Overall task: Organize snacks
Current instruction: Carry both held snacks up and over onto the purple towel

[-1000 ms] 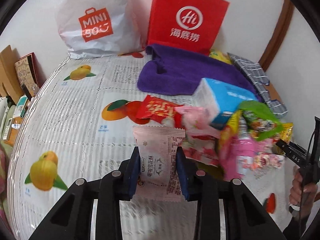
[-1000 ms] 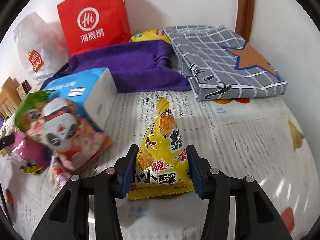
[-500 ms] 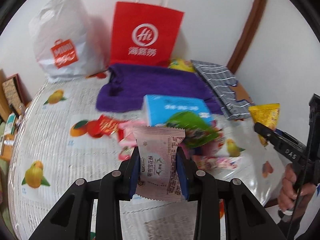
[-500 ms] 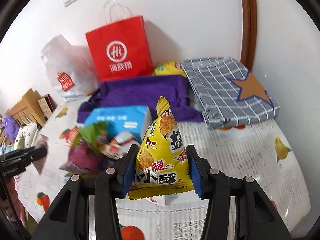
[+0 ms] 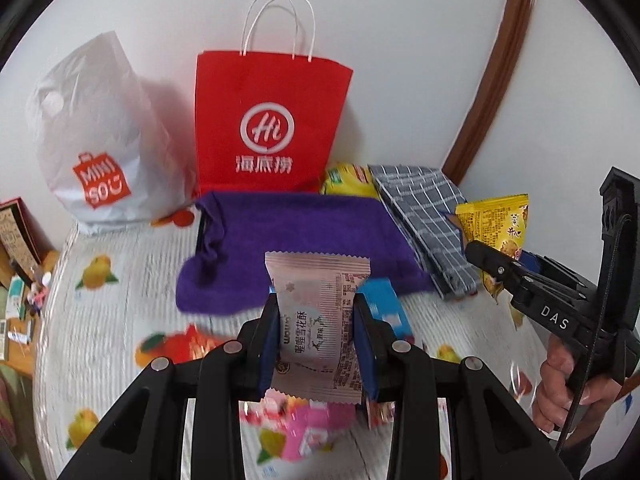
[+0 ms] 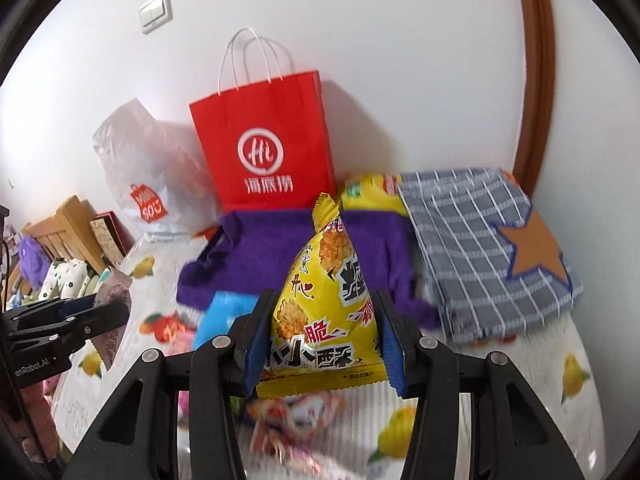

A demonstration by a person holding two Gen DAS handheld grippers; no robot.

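A fruit-printed cloth (image 5: 120,300) is covering the worktop, with a purple towel (image 5: 304,228) lying across its far side and a folded grey checked cloth (image 6: 480,240) with an orange star sitting beside it. Against the white wall a red paper bag (image 5: 272,120) with white cord handles is standing upright, and a white plastic shopping bag (image 5: 92,144) is slumping next to it; what either is holding cannot be told. A blurred heap of pink and mixed snack packets (image 5: 304,428) is lying on the cloth below. The right hand-held gripper (image 6: 324,344) is gripping a yellow pyramid-shaped crisp packet (image 6: 324,300), its blue pads pressing both sides, above the heap. The left hand-held gripper (image 5: 316,340) is pinching a small pale pink flat biscuit packet (image 5: 316,312) upright over the cloth, jaws closed tight on it.
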